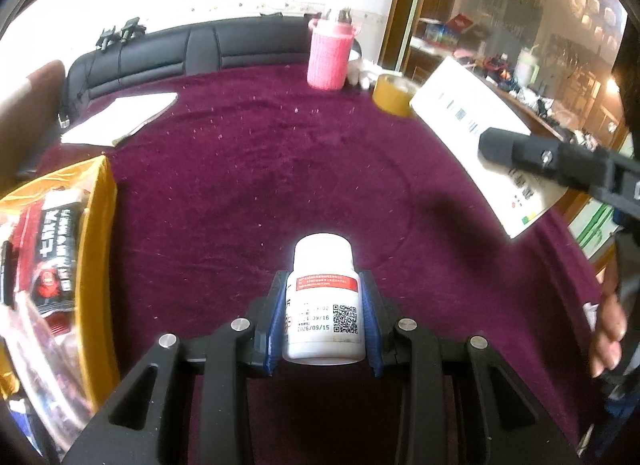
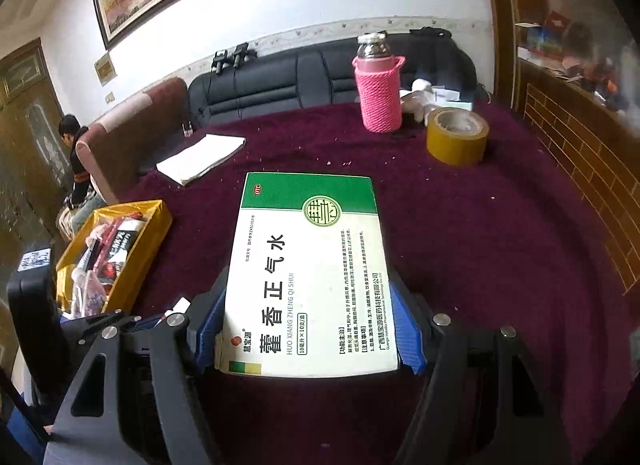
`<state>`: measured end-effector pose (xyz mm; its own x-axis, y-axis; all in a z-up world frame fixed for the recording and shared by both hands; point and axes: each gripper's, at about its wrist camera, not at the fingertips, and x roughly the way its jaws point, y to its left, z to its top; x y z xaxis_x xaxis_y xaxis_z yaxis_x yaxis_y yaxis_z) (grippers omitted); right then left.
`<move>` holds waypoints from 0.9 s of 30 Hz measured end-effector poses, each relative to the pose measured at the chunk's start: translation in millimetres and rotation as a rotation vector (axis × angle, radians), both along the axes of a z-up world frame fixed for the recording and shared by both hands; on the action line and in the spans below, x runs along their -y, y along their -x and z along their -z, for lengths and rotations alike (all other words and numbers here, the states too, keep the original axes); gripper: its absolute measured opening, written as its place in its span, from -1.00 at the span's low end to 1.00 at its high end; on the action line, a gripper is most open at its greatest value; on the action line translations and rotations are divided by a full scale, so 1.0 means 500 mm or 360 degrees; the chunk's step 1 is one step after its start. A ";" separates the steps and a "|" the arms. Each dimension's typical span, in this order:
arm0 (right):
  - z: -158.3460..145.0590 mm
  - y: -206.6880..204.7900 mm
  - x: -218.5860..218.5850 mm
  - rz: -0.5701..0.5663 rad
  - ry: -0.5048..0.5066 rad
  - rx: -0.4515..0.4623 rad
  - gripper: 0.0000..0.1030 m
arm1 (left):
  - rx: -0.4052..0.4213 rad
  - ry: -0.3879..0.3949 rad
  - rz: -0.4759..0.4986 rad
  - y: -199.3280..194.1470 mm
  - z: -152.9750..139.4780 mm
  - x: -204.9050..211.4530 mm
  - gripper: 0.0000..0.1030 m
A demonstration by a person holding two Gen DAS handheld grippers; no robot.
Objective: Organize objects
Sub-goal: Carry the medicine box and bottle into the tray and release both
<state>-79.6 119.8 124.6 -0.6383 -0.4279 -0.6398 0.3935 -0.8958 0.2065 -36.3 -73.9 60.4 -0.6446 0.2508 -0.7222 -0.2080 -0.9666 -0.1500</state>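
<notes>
Between our left gripper's (image 1: 322, 317) blue pads sits the white pill bottle (image 1: 325, 301), pinched at its sides, cap pointing away from us, clear of the maroon table (image 1: 256, 169). Its label carries a red band, a QR code and dates, of which we read "2026/09/15". Our right gripper (image 2: 310, 329) has its jaws set wide and pressed on the long edges of the green-and-white medicine box (image 2: 312, 273), whose long axis runs straight out from the jaws.

We judge that the yellow box (image 1: 102, 225) of packets is where both belong. It lies to the left of both grippers, at the table's edge. Our left hand is the nearer, so the bottle likely goes first.

On the medicine box we read "HUO XIANG ZHENG QI SHUI", large Chinese characters and an "OTC" mark. One black packet in the yellow box bears white characters too blurred to read.
</notes>
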 end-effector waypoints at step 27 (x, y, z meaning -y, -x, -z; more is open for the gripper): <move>-0.053 -0.113 0.469 -0.0661 -0.0032 0.0019 0.36 | -0.0179 -0.0239 -0.0599 -0.217 -0.062 0.416 -0.43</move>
<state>-23.2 -114.5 150.8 -0.4068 -0.6349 -0.6568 0.7199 -0.6654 0.1973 72.0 -281.9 91.7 -0.7841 0.0798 -0.6155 0.1325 -0.9473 -0.2916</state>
